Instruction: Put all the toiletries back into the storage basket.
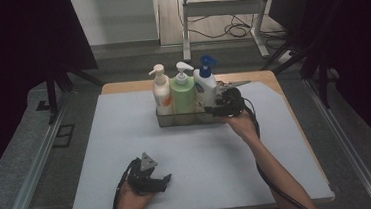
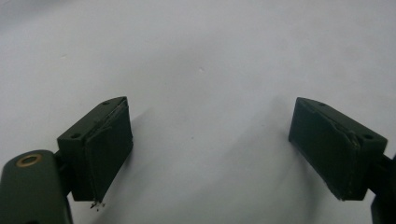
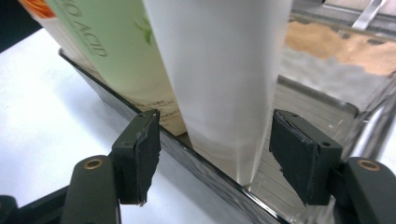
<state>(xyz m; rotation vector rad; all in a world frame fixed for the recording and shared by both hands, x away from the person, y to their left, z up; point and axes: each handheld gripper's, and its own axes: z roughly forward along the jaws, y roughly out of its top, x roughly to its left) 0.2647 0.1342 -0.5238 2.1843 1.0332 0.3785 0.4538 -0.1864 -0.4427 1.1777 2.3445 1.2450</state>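
Three pump bottles stand in a row in a shiny metal tray (image 1: 189, 119) at the back of the table: a cream one (image 1: 161, 94), a green one (image 1: 182, 93) and a white one with a blue pump (image 1: 205, 85). My right gripper (image 1: 219, 109) is at the tray's right end. In the right gripper view, my right gripper (image 3: 215, 158) is open and the white bottle (image 3: 219, 70) stands between its jaws, with a gap on each side; the green bottle (image 3: 116, 46) is just behind. My left gripper (image 1: 165, 180) rests open near the front edge, and between its jaws (image 2: 210, 154) lies bare mat.
A pale mat (image 1: 126, 139) covers most of the wooden table (image 1: 266, 78). The tray's dark rim (image 3: 210, 170) runs across in front of my right jaws. Metal rails (image 1: 42, 156) flank the table, and a desk frame (image 1: 221, 11) with cables stands beyond it.
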